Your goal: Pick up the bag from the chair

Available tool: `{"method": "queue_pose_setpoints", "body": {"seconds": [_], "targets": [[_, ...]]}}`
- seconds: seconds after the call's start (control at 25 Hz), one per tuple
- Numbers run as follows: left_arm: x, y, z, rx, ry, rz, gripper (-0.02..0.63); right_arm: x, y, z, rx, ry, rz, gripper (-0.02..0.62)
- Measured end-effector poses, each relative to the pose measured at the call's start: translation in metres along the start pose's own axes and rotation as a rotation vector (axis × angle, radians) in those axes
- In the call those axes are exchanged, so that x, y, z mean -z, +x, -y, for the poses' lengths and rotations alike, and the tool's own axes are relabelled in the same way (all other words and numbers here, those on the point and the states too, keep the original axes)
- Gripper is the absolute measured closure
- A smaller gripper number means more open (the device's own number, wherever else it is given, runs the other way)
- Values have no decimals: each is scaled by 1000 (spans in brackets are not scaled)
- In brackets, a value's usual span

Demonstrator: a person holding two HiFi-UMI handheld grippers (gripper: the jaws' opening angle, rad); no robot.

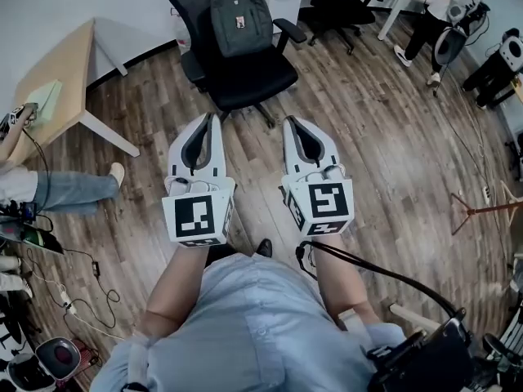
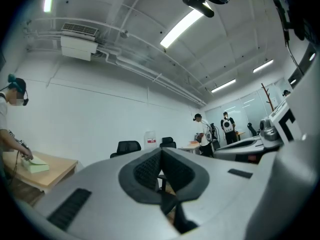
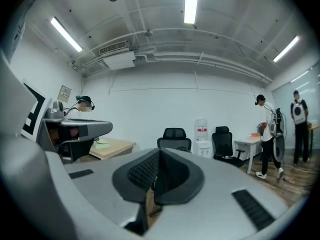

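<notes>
A dark grey backpack point(image 1: 239, 19) stands upright against the back of a black office chair point(image 1: 249, 78) at the top middle of the head view. My left gripper point(image 1: 211, 118) and right gripper point(image 1: 291, 122) are held side by side above the wooden floor, pointing at the chair and stopping short of its seat. Both are shut with nothing between them. In the left gripper view the dark pads point(image 2: 150, 170) press together, and in the right gripper view the pads point(image 3: 170, 173) also meet. The closed jaws hide the backpack in both gripper views.
A light wooden table point(image 1: 61, 80) stands at the left, with a seated person's legs point(image 1: 57, 190) below it. A second black chair point(image 1: 339, 2) and another person point(image 1: 445, 15) are at the top right. A stand point(image 1: 482, 211) is at the right and cables point(image 1: 73, 296) lie at the lower left.
</notes>
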State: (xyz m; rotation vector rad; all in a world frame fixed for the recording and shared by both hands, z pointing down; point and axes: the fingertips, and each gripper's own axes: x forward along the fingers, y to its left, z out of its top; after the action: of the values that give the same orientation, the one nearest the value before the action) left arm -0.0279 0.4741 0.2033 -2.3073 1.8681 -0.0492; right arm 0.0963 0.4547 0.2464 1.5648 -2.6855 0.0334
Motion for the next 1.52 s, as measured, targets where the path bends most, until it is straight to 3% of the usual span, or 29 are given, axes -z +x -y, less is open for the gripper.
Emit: {"method": "queue_pose_setpoints", "body": {"seconds": [0.44,0.76,1.16,1.52], "targets": [[30,50,-23,-19,-30,-49,606,17,59,29,13,0,-31,594],[51,146,-69,4,-32,-31,606,23,158,53,26,-19,-39,594],[43,246,-122,25,-21,28,606,-12,259,83,67,-40,26,595],[84,300,-126,34,-43,-57,606,3,305,113,74,-25,-15,594]]}}
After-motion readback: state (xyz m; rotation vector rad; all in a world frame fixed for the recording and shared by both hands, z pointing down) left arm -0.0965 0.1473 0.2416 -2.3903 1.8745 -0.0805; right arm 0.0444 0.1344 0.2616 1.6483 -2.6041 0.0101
